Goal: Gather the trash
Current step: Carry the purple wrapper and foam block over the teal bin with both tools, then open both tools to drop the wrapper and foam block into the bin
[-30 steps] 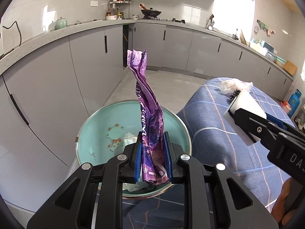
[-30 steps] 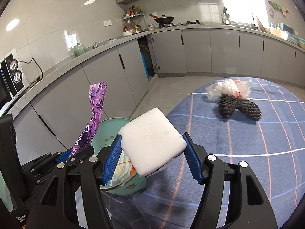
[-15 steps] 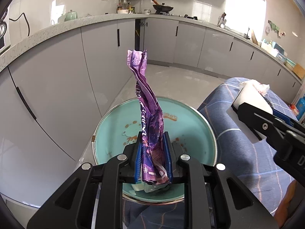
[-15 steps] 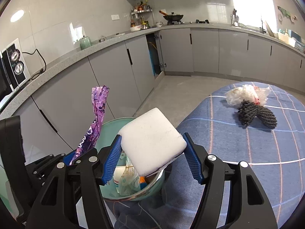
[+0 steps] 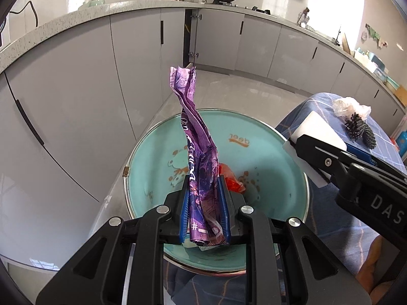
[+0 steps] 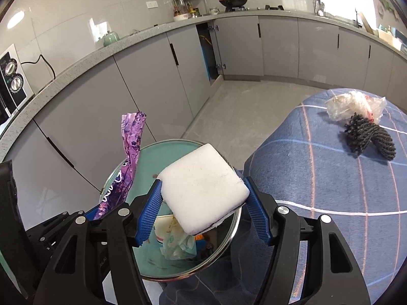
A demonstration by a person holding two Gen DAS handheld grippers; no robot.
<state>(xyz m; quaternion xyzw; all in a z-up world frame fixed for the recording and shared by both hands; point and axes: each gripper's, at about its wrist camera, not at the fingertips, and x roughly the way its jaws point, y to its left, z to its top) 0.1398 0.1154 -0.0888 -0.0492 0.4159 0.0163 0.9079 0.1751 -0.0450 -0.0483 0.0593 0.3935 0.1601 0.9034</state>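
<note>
My left gripper point(image 5: 203, 203) is shut on a crumpled purple wrapper point(image 5: 195, 137) that stands up between its blue pads, right over the open teal trash bin point(image 5: 274, 157). In the right wrist view the same wrapper point(image 6: 129, 150) rises at the left of the bin point(image 6: 142, 157). My right gripper point(image 6: 203, 211) is shut on a white foam block point(image 6: 203, 188), held over the bin's mouth. That block point(image 5: 318, 129) and the right gripper's black body show at the right of the left wrist view. Trash lies inside the bin: an orange scrap point(image 5: 230, 179) and a pale plastic bag point(image 6: 178, 246).
A table with a blue checked cloth point(image 6: 330, 193) stands right of the bin. On it lie a clear plastic bag point(image 6: 356, 104) and a black mesh sleeve point(image 6: 368, 137). Grey kitchen cabinets point(image 5: 76, 101) line the left and back. A hand point(image 5: 374, 267) shows at the lower right.
Both grippers have moved forward and down over the bin, which now looms larger and more central. The wrapper and the foam block stay gripped as before.
</note>
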